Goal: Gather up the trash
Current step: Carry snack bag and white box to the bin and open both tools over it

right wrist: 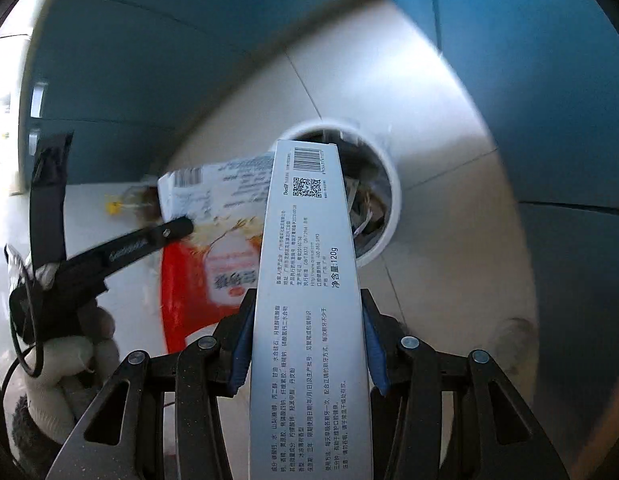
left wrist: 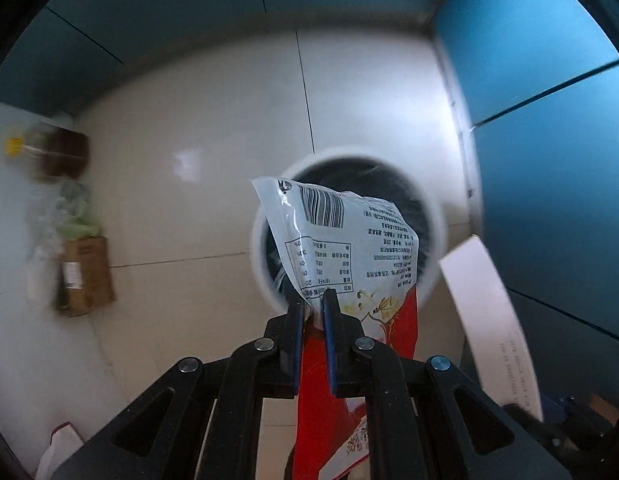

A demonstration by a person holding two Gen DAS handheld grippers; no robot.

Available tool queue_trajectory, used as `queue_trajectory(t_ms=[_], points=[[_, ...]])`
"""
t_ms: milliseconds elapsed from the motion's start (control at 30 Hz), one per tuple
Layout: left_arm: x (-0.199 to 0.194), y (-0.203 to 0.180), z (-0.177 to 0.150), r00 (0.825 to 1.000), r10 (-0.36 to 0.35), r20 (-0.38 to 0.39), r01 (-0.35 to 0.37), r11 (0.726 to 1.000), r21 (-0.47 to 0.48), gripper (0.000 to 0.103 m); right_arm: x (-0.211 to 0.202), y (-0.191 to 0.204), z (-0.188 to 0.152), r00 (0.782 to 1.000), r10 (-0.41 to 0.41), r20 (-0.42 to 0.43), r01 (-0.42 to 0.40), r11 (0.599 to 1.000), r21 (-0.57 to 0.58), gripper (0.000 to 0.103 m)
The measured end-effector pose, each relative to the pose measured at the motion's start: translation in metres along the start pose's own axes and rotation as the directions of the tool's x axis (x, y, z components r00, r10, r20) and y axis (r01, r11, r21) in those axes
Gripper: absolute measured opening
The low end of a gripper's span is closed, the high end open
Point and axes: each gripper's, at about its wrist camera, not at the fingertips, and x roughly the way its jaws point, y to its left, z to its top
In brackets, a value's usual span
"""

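Note:
My left gripper (left wrist: 313, 300) is shut on a red and white snack bag (left wrist: 341, 240) and holds it over the round white trash bin (left wrist: 433, 216) on the tiled floor. The bag also shows in the right wrist view (right wrist: 213, 248), with the left gripper's fingers (right wrist: 177, 229) on it. My right gripper (right wrist: 305, 344) is shut on a long white toothpaste box (right wrist: 309, 280), whose far end reaches over the bin's rim (right wrist: 391, 184). The bin holds crumpled trash. The box also shows in the left wrist view (left wrist: 489, 320) at the right.
Blue cabinet fronts (left wrist: 549, 120) stand to the right and behind. A brown bottle with a yellow cap (left wrist: 49, 152), a clear plastic bag (left wrist: 65, 216) and a brown carton (left wrist: 85, 276) lie on the floor at the left.

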Motion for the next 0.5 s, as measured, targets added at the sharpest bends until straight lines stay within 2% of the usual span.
queue_trajectory(t_ms=[100,133,267,300,333,367,400,433,467,500], points=[[0.060,0.004,0.015,0.997,-0.029,-0.071,0.030,1.000,0.003,0.009,0.062,-0.011,0.023,0.998,-0.036,-0.053,0.036,0.999,-0.001,0.049],[0.072,0.007,0.017,0.996,-0.035,-0.084,0.035,0.999,0.003,0.013,0.074,-0.014,0.031,0.997,-0.042,-0.068,0.042,0.999,-0.001,0.049],[0.106,0.003,0.026,0.991,-0.069,-0.112,0.072,0.997,0.018,0.019,0.130,-0.019,0.063,0.986,-0.105,-0.128,0.103,0.994,-0.023,0.050],[0.109,0.003,0.028,0.990,-0.088,-0.106,0.091,0.996,0.015,0.027,0.140,-0.020,0.069,0.983,-0.118,-0.139,0.115,0.993,-0.027,0.050],[0.109,0.004,0.030,0.990,-0.098,-0.103,0.100,0.995,0.012,0.053,0.145,-0.020,0.070,0.981,-0.127,-0.148,0.124,0.992,-0.030,0.051],[0.108,0.005,0.033,0.990,-0.097,-0.103,0.098,0.995,0.005,0.072,0.151,-0.019,0.074,0.977,-0.145,-0.157,0.142,0.989,-0.032,0.051],[0.106,0.010,0.034,0.991,-0.099,-0.094,0.100,0.995,-0.002,0.103,0.153,-0.017,0.076,0.974,-0.160,-0.159,0.156,0.987,-0.035,0.055],[0.102,0.013,0.033,0.991,-0.109,-0.075,0.109,0.994,-0.006,0.103,0.153,-0.017,0.077,0.973,-0.168,-0.156,0.164,0.986,-0.037,0.063],[0.099,0.017,0.032,0.992,-0.105,-0.065,0.104,0.994,-0.010,0.103,0.150,-0.015,0.075,0.972,-0.181,-0.148,0.178,0.983,-0.040,0.087],[0.092,0.023,0.033,0.994,-0.089,-0.062,0.088,0.996,-0.015,0.103,0.142,-0.016,0.079,0.972,-0.190,-0.135,0.186,0.982,-0.044,0.096]])
